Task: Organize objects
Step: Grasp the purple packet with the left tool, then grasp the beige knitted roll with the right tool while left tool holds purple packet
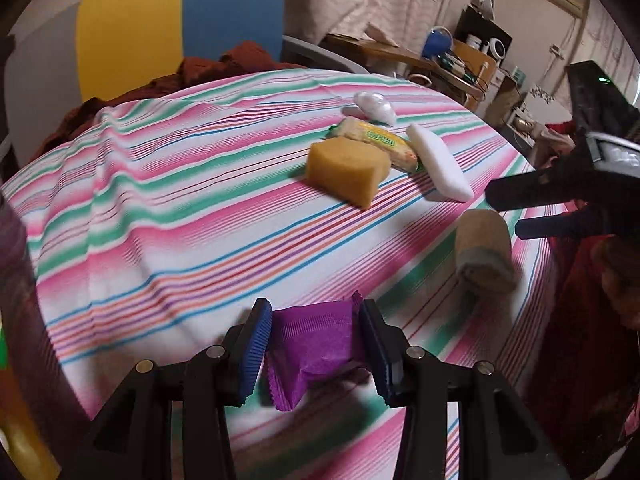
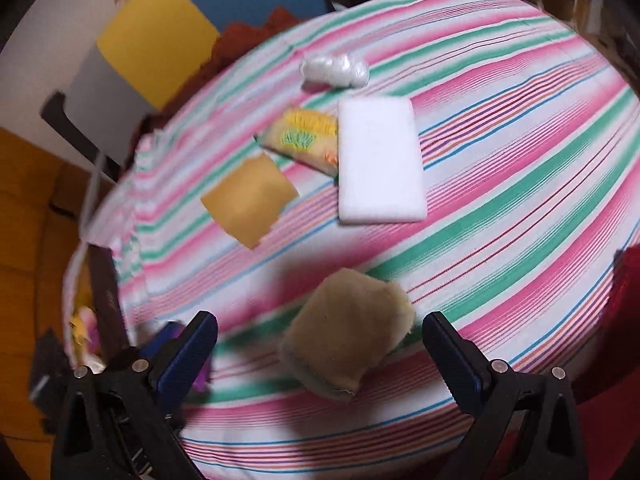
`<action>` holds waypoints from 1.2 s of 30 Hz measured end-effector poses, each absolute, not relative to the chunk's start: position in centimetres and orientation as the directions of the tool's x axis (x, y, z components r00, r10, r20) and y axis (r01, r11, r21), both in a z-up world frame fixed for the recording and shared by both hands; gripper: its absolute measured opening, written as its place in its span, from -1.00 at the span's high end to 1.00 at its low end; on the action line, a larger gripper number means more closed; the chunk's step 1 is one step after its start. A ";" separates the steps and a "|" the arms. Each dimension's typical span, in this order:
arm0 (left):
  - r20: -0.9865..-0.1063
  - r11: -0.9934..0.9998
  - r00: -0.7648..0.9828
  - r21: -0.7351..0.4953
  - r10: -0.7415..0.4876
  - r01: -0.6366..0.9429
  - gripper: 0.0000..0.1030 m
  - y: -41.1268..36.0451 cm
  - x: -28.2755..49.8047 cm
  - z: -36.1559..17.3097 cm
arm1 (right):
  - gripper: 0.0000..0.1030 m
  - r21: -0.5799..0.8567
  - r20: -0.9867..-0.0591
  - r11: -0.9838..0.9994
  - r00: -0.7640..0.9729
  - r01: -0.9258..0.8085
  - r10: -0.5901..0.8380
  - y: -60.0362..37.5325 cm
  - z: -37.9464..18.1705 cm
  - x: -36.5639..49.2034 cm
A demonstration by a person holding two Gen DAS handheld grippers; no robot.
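Striped cloth (image 1: 168,216) in pink, green, white and thin blue lines covers the table, wrinkled on the far-left side; behind it sits a chair (image 1: 176,28) with yellow and blue back panels, a rust-red fabric heap (image 1: 216,68) on it, pale curtains and a cluttered wooden shelf (image 1: 452,64) in the room beyond. Left gripper (image 1: 316,354) pinches a crinkly purple wrapper (image 1: 312,348) between its ribbed blue pads (image 1: 254,356), close to the near edge and seemingly just off the cloth. Right gripper (image 2: 320,354) hangs above the table with jaws wide apart, nothing between them; a tan, fuzzy sponge (image 2: 346,328) with a grey scouring layer lies on the cloth under the gap. In the left view that gripper reaches in from the right, fingertips just above the sponge. Farther back, a cluster: a yellow porous sponge block (image 1: 346,168), a long snack pack (image 1: 380,142) in yellow-green print, a flat white foam slab (image 2: 378,160) touching the pack, and a crumpled white plastic bundle (image 2: 334,70) just beyond them. Both frames blurred.
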State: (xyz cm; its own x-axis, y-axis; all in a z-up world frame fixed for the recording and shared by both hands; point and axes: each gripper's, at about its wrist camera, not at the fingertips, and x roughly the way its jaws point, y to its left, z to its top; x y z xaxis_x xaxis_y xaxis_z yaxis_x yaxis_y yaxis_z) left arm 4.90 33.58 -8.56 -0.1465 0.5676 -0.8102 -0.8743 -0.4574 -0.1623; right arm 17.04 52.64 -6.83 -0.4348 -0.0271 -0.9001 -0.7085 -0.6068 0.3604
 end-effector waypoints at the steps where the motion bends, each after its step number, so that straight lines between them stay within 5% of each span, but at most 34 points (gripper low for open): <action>1: -0.809 -0.460 -0.148 -0.165 0.570 -0.872 0.11 33.0 5.0 -8.5 | -0.99 0.346 -0.908 -0.614 -0.418 -0.710 -0.028 52.6 -7.0 16.8; 11: -0.798 -0.481 -0.155 -0.185 0.583 -0.857 0.11 31.2 5.0 -8.7 | -0.99 0.445 -0.877 -0.486 -0.475 -0.752 -0.068 54.5 -7.8 18.9; 21: -0.785 -0.490 -0.143 -0.222 0.602 -0.843 0.12 29.7 5.0 -8.8 | -0.94 0.157 -0.967 -0.611 -0.247 -0.776 0.065 52.5 -7.9 16.3; 28: -0.780 -0.490 -0.148 -0.222 0.608 -0.843 0.12 29.6 5.1 -8.9 | -0.56 0.172 -0.955 -0.550 -0.275 -0.818 0.110 53.0 -8.0 16.1; 31: -0.781 -0.491 -0.146 -0.224 0.608 -0.842 0.11 29.7 5.0 -8.9 | -0.19 0.117 -0.966 -0.538 -0.222 -0.835 0.136 53.1 -9.2 15.4; 36: -0.778 -0.490 -0.159 -0.210 0.608 -0.846 0.11 29.8 5.2 -9.0 | -0.14 0.050 -0.954 -0.609 -0.219 -0.791 0.205 51.9 -8.8 14.1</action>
